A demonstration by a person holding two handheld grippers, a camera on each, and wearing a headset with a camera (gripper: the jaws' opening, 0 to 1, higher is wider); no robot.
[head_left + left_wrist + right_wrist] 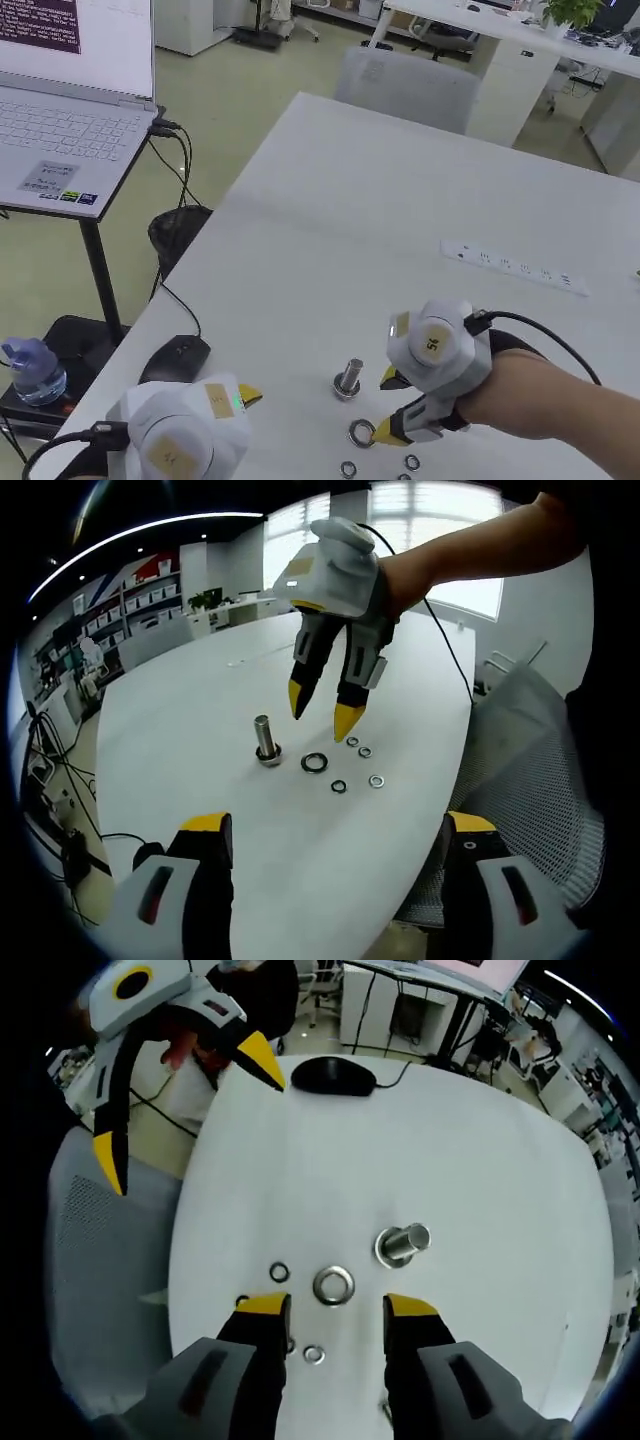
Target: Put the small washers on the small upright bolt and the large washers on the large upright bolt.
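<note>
Right gripper (385, 405): it is hanging low over the near part of the white table (380, 200), carried on a forearm (560, 400) that is reaching in from the right edge of the head view. The jaws are pointing down and to the left at a slant. They are standing apart and are holding nothing.

Large washer (333, 1285): it is lying flat on the table. In the right gripper view it is sitting just ahead of the gap between the two yellow tips, apart from both.

Upright bolt (403, 1242): it is standing on the table near the large washer, just beyond the right gripper's tips. Its shaft is carrying no washer that can be made out.

Small washers (279, 1272): they are lying loose and flat on the table around the large washer, on the side nearer the person. One is lying partly hidden beside a jaw of the right gripper.

Left gripper (338, 825): it is being held off the near left edge of the table, well apart from the bolt and washers, and is aiming across toward them. Its jaws are standing wide apart and empty.

Other items: a black mouse (333, 1076) is resting near the left table edge, and a power strip (515, 267) is lying farther back.
</note>
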